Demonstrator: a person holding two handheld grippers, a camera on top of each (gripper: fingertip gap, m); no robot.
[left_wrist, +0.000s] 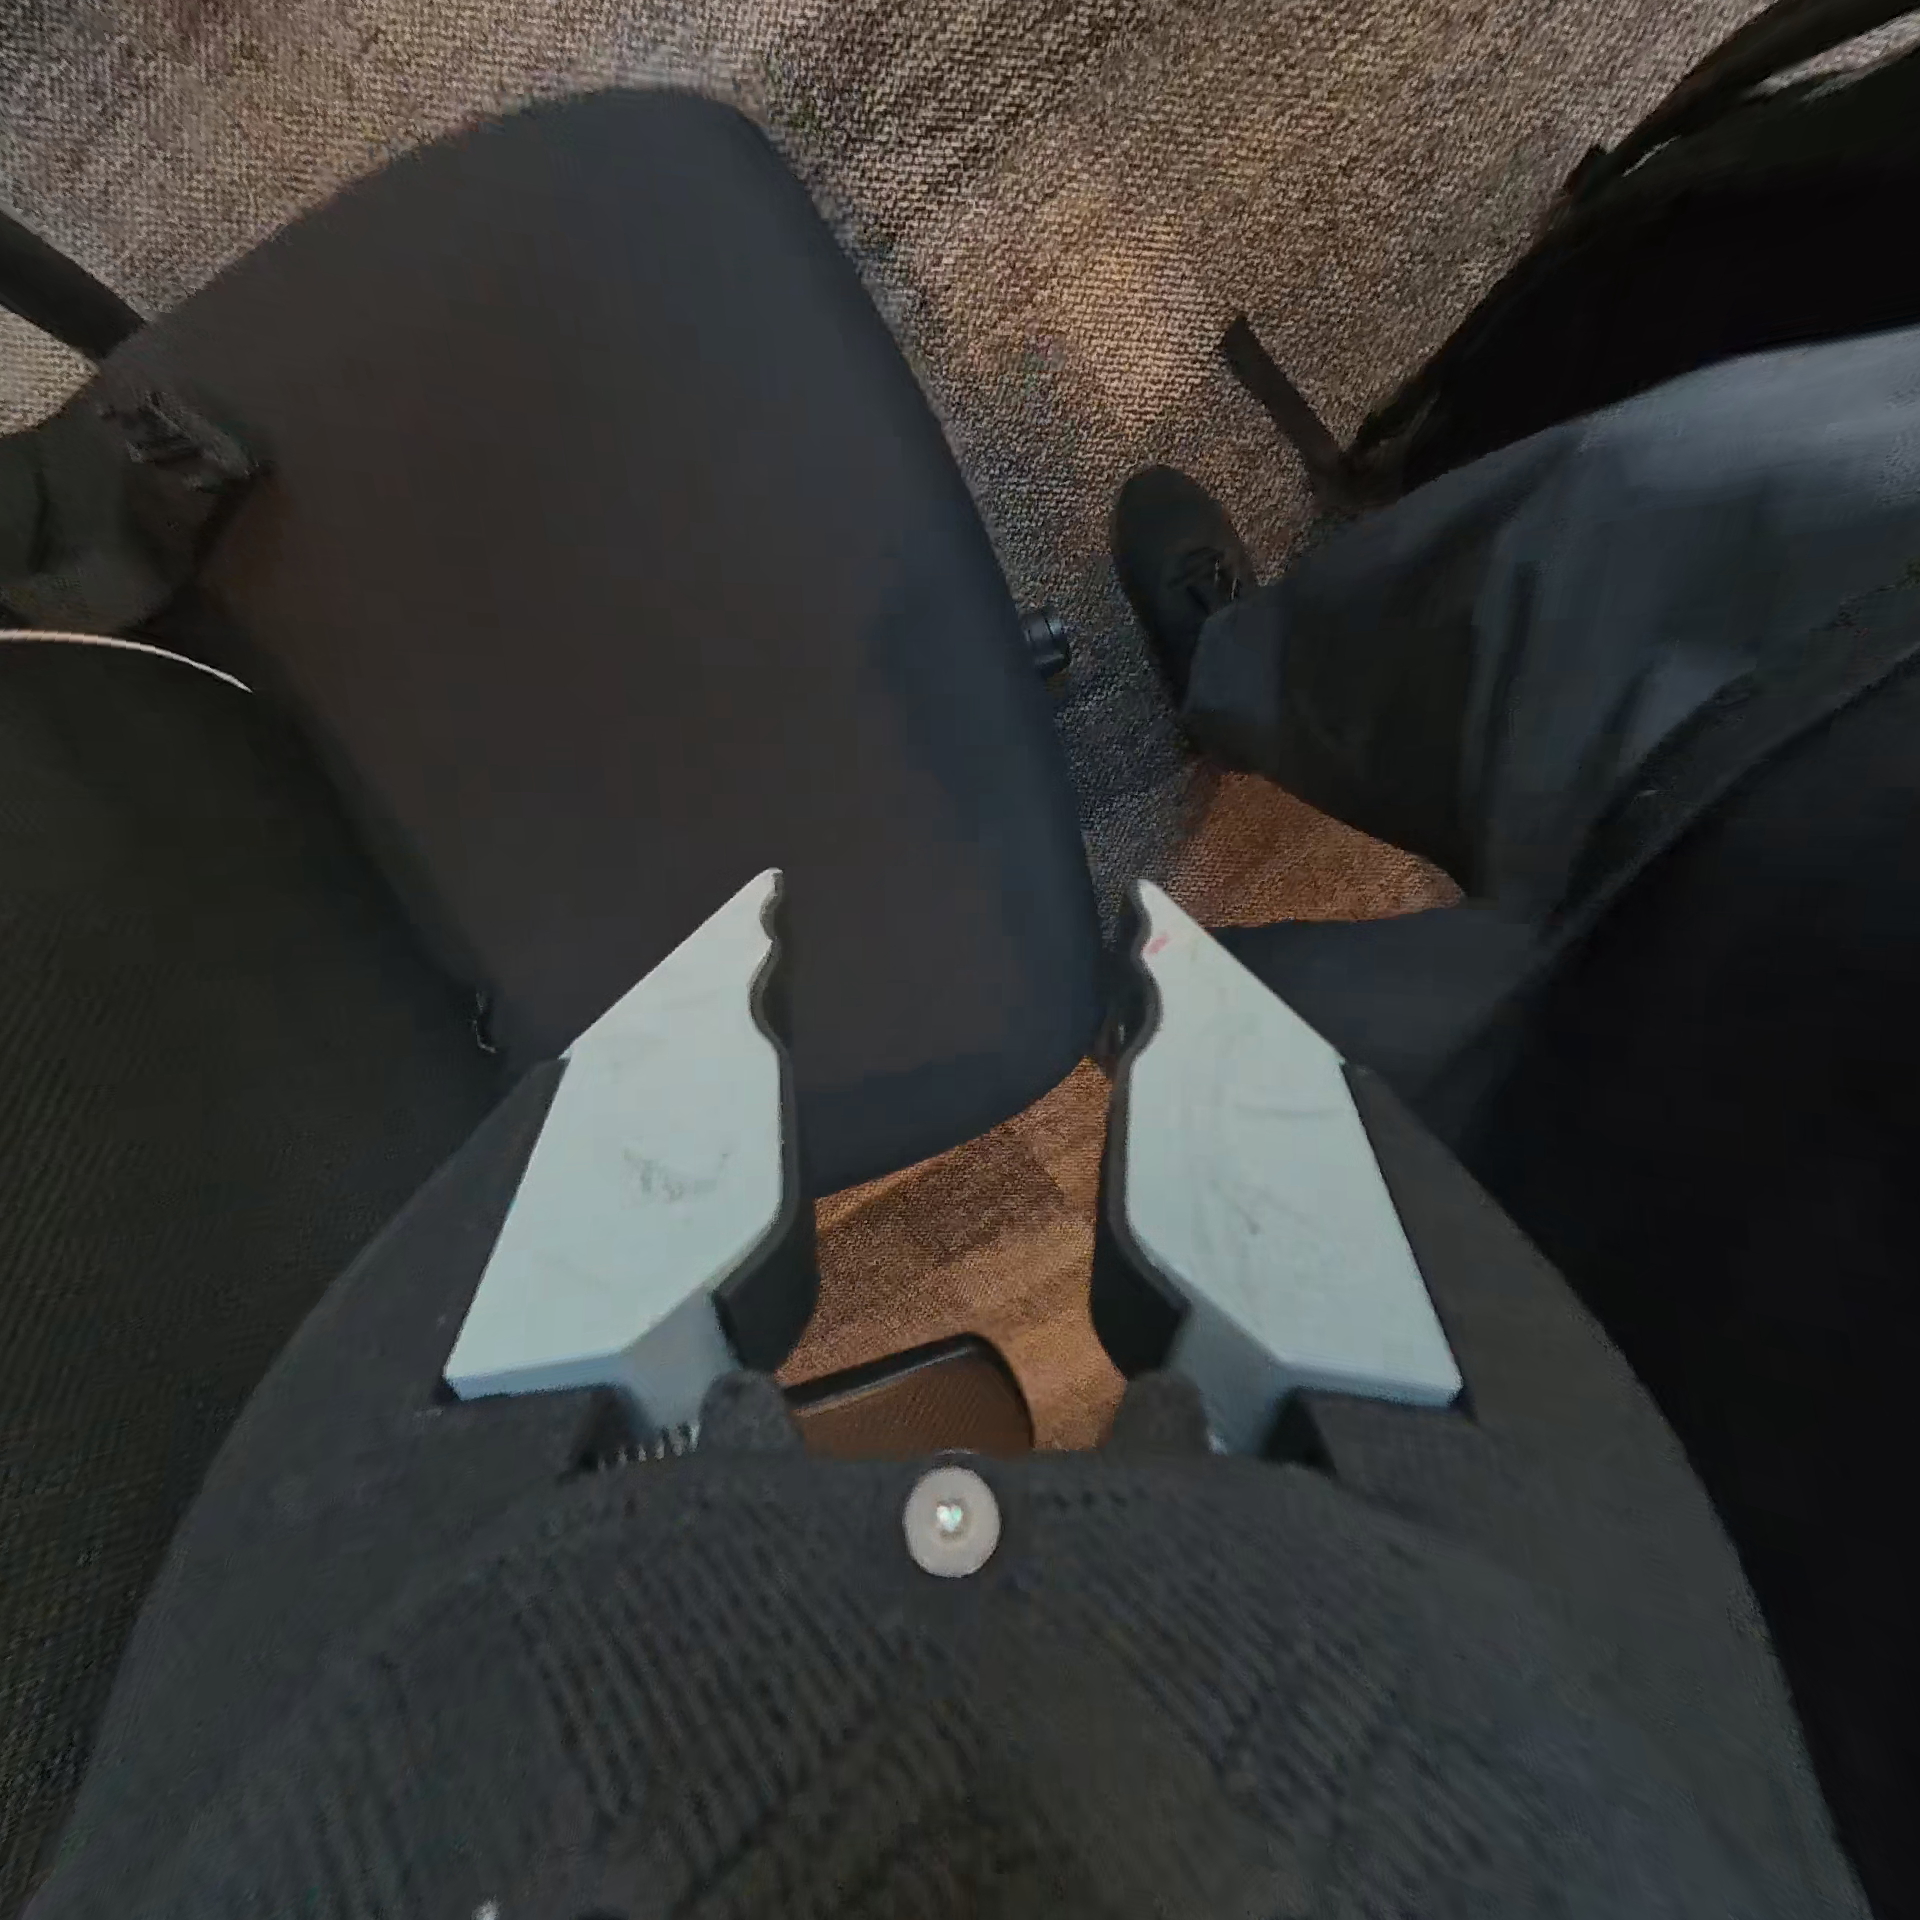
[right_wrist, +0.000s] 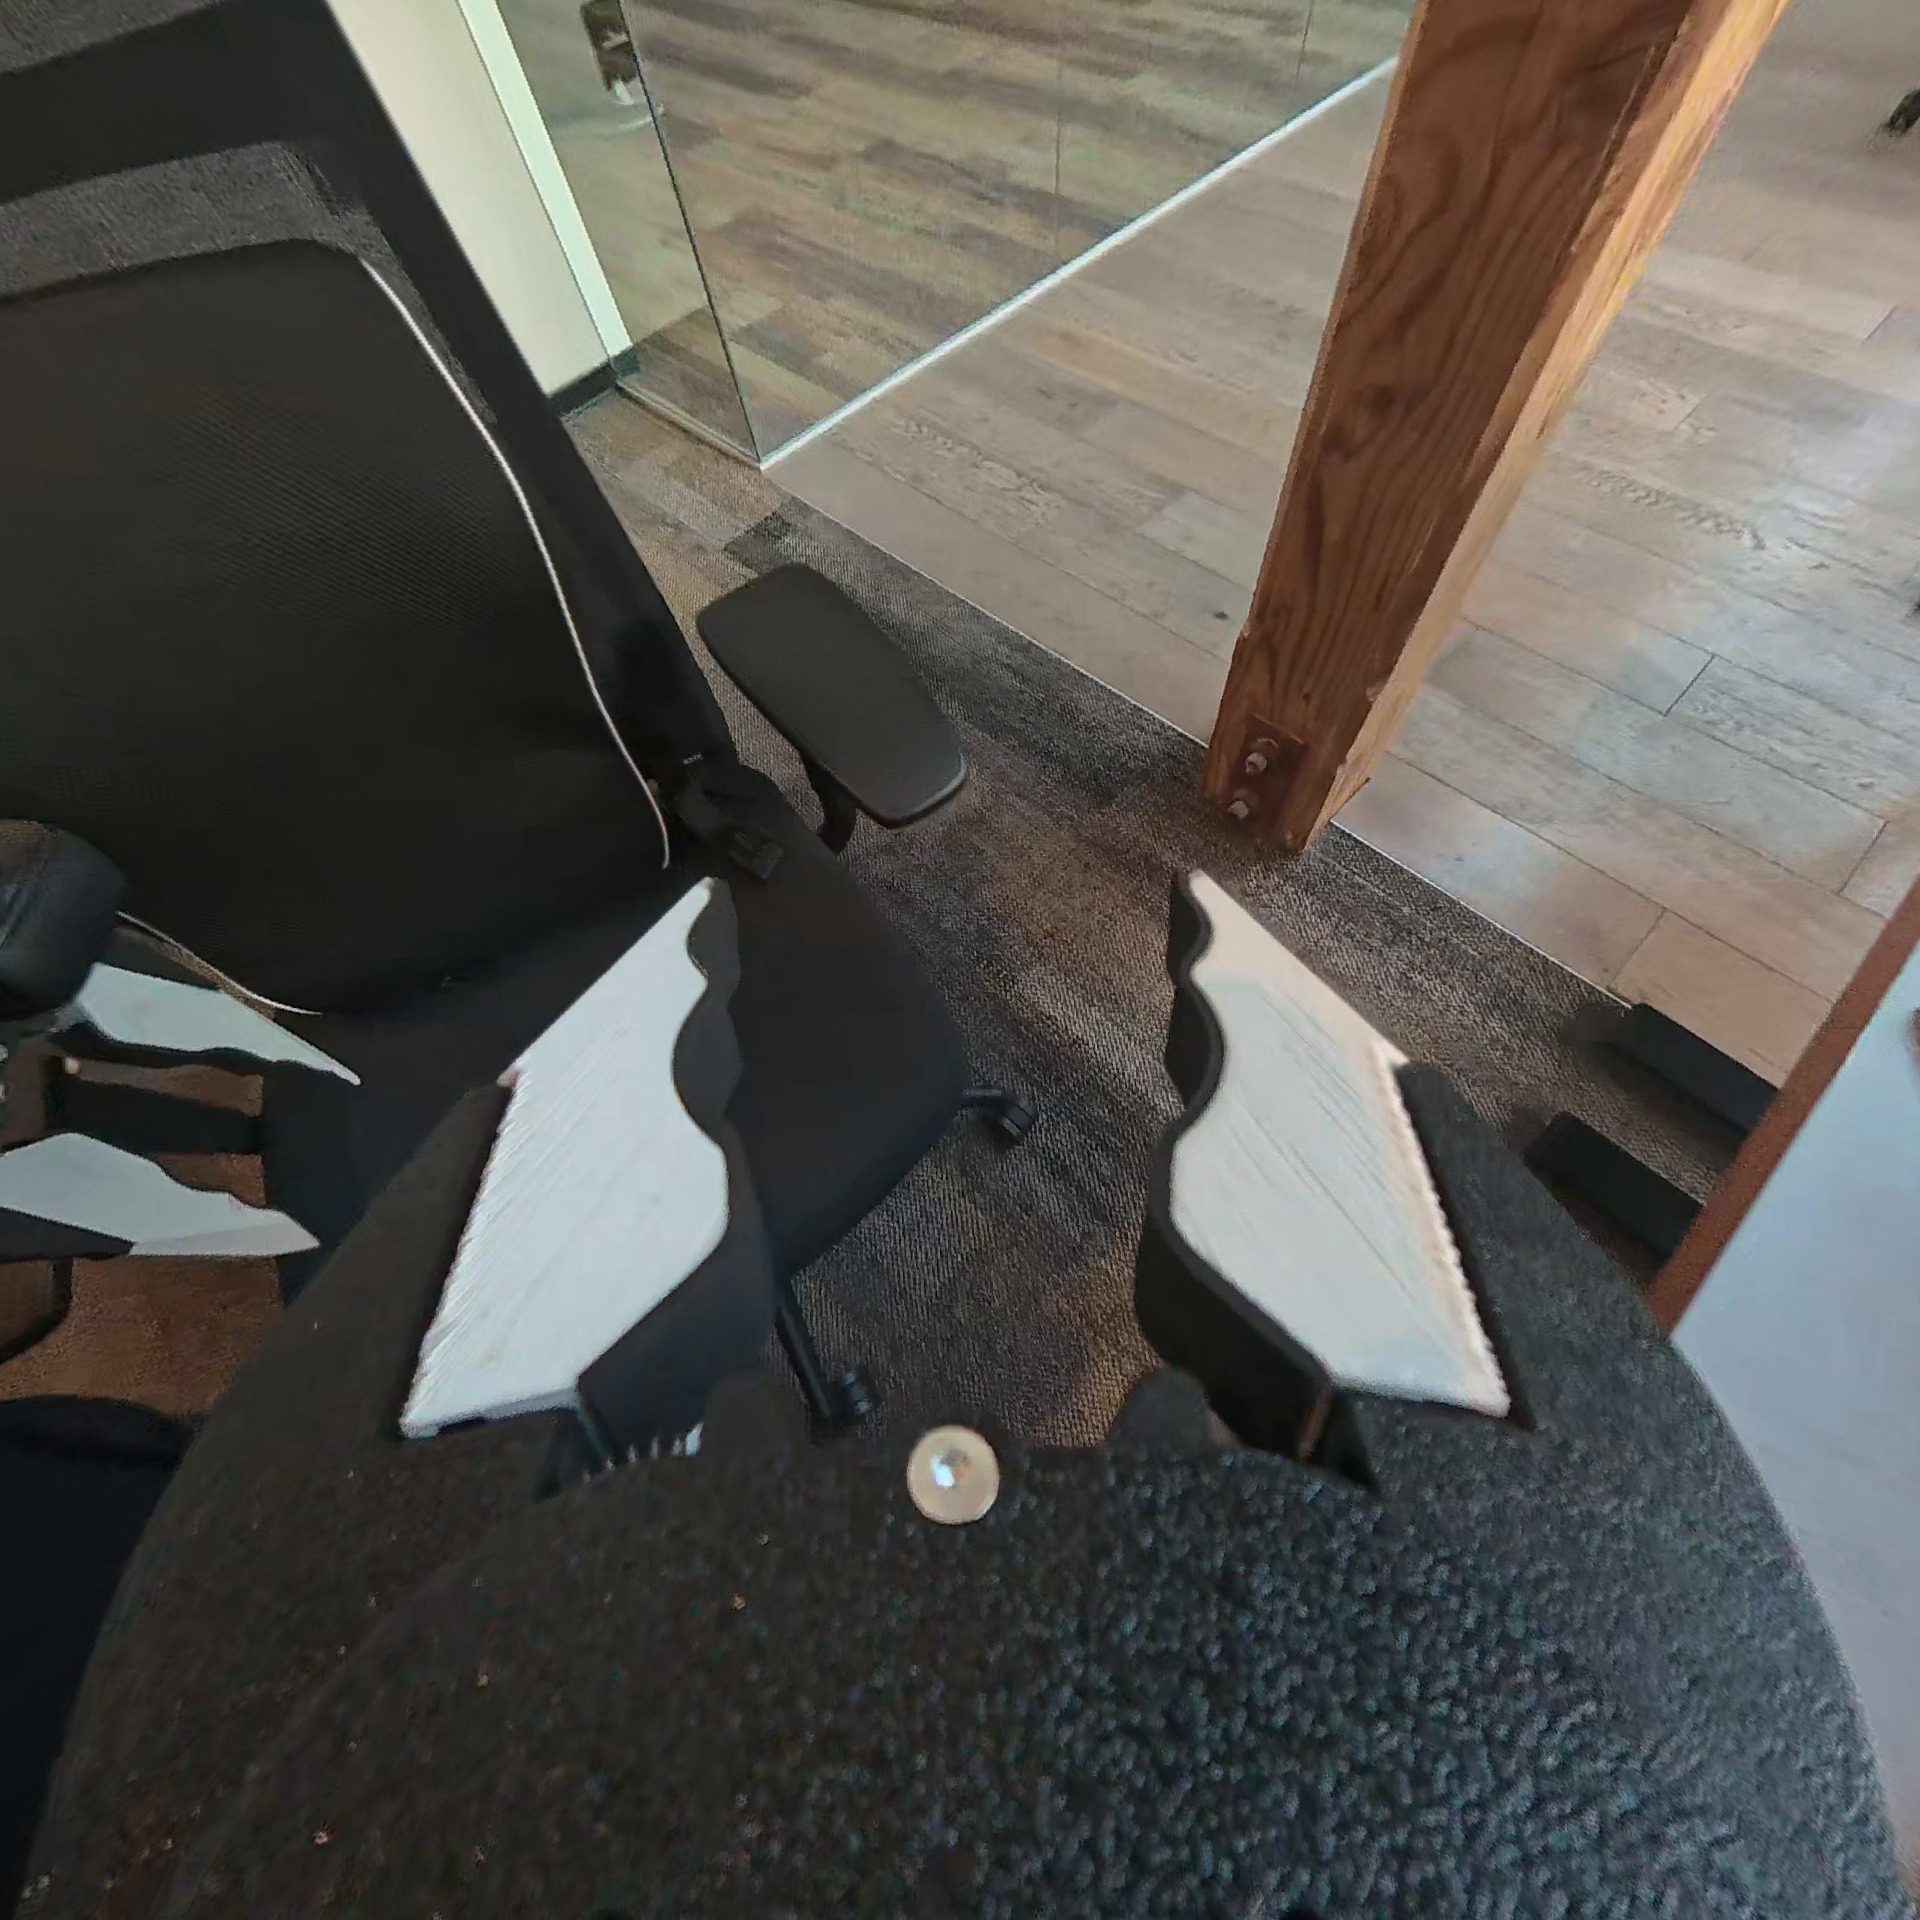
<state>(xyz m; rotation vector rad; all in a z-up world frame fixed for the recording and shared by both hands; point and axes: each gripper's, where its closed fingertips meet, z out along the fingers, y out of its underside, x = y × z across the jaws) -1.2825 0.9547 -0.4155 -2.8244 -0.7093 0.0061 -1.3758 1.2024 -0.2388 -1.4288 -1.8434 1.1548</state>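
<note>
My left gripper (left_wrist: 956, 904) hangs above the black chair seat (left_wrist: 582, 540), jaws apart, holding nothing. My right gripper (right_wrist: 940, 894) is also spread and empty, over the seat edge and the carpet (right_wrist: 1039, 1195), near the armrest (right_wrist: 831, 691). Nothing is grasped by either; no progress shows. The wooden post (right_wrist: 1455, 395) stands beyond. No readable writing is visible.
</note>
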